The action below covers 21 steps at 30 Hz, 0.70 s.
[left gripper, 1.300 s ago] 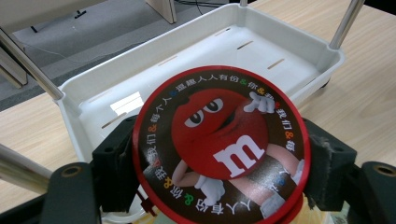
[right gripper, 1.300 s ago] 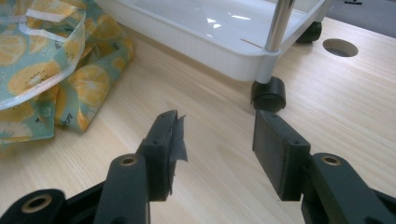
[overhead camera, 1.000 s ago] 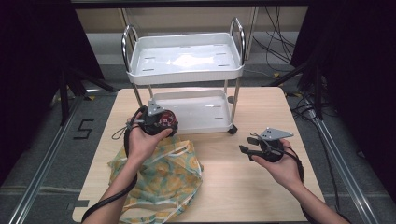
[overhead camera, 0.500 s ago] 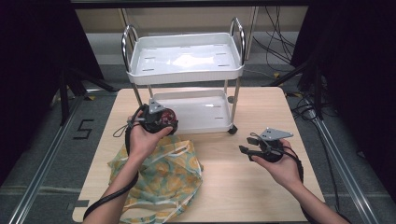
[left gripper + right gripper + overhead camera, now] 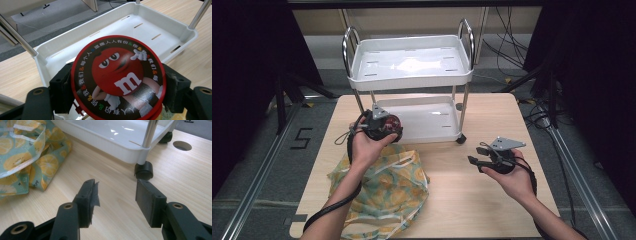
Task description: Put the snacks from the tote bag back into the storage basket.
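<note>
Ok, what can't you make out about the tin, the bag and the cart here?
- Tin: its lower edge is cut off by the left gripper view's bottom; sides covered by the left gripper.
- Bag: contents hidden by its folds; the arm covers part in the high view.
- Cart: rear wheels hidden behind the trays.

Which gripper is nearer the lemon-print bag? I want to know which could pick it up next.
Left. The left gripper, jaws shut on the red round tin, hangs just above the lemon-print bag at its far edge. The right gripper, jaws open, sits off to the bag's right over bare table.

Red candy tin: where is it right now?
The red candy tin sits clamped in the left claw, left in the high view, over the cart's lower tray.
</note>
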{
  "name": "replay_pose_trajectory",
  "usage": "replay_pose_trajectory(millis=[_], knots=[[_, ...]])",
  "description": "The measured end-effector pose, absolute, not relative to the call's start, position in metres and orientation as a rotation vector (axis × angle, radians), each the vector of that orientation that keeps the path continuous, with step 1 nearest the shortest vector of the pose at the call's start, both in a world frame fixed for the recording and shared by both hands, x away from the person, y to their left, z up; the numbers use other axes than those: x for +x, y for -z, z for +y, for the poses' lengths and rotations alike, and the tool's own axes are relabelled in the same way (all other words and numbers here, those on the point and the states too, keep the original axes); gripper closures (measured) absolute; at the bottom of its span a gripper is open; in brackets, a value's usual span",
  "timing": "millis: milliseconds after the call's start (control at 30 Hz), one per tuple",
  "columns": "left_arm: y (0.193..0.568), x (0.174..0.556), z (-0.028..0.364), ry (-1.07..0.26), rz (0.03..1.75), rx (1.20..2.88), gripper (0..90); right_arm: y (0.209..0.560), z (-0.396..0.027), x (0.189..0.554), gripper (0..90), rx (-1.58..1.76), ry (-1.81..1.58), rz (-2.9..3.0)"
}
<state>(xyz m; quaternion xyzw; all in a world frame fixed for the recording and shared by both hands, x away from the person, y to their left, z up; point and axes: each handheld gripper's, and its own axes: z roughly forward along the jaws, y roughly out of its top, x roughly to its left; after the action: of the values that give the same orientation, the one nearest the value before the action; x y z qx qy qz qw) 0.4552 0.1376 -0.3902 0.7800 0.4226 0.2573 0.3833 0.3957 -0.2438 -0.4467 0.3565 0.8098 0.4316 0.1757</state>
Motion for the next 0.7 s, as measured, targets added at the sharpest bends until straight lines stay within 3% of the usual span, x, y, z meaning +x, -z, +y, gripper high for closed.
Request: replay_pose_trajectory(millis=[700], knots=[[0.3902, 0.4627, 0.1384, -0.689, 1.064, 2.029, 25.6, 0.4481, -0.2421, 0.3959, 51.2, 1.007, -1.224, 2.29]])
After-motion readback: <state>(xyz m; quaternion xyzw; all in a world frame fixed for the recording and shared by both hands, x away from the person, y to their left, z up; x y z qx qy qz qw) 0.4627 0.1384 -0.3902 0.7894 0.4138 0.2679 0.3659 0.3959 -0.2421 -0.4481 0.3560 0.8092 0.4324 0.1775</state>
